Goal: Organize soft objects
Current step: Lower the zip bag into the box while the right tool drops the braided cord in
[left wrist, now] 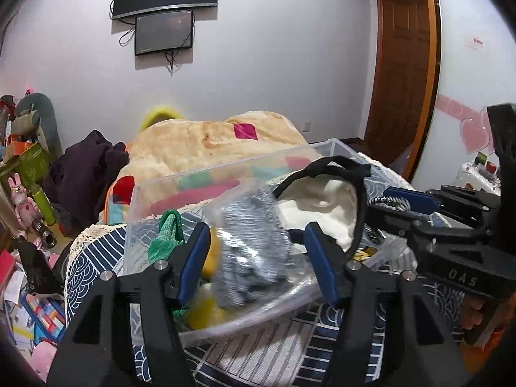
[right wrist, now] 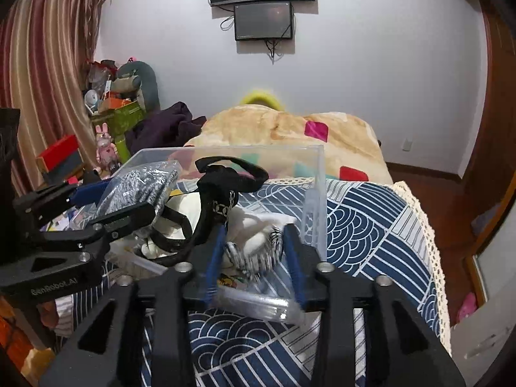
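Note:
A clear plastic bin (left wrist: 225, 174) stands on the blue patterned bedspread (left wrist: 277, 348); it also shows in the right wrist view (right wrist: 317, 193). It holds a grey knit item in a clear bag (left wrist: 254, 245), a green mesh item (left wrist: 166, 235), yellow plush (left wrist: 206, 309), a white soft item (left wrist: 322, 213) and a black strap (left wrist: 342, 164). My left gripper (left wrist: 258, 258) is open with its fingers on either side of the bagged grey knit. My right gripper (right wrist: 254, 258) is open around a black-and-white striped cloth (right wrist: 258, 258) at the bin's near corner.
A beige quilt (left wrist: 200, 142) with coloured patches covers the bed behind the bin. A dark purple garment (left wrist: 87, 167) lies at the left. Toys and boxes (left wrist: 25, 161) crowd the left side and floor. A wooden door (left wrist: 403, 64) is at right.

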